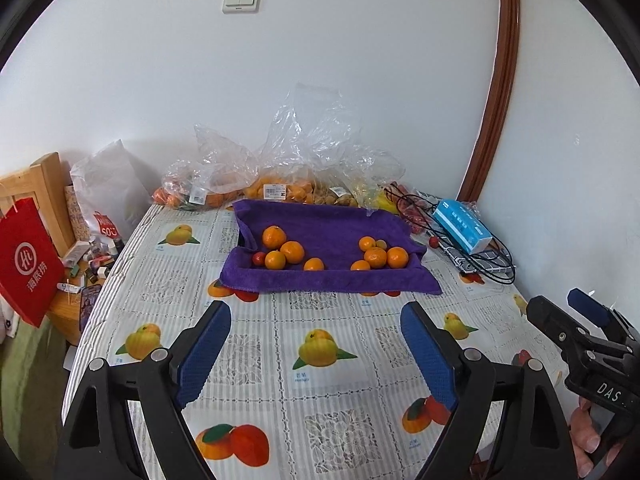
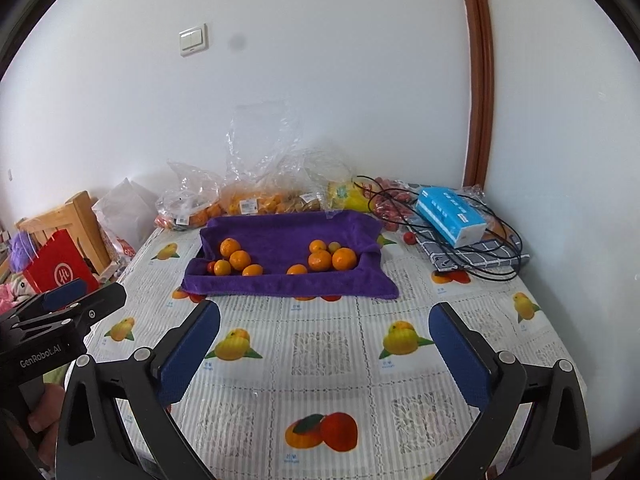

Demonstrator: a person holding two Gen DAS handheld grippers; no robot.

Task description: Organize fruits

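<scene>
Fuzzy purple towel (image 1: 332, 240) cradles round, glossy oranges (image 1: 292, 251).

Fruit inside the plastic bags (image 1: 280, 176) blurred by crinkled film, price labels (image 1: 275, 191) unreadable, red bag (image 1: 28, 256) cut by edge

Both fisheye views look forward and slightly downward from just above a table covered in fruit-printed cloth (image 1: 320, 360), toward a white wall. The left wrist view sits left, catching the right gripper (image 1: 560, 308) at its right edge; the right wrist view mirrors this. Both share the purple towel-lined tray (image 1: 332, 276), mid-distance.
</scene>
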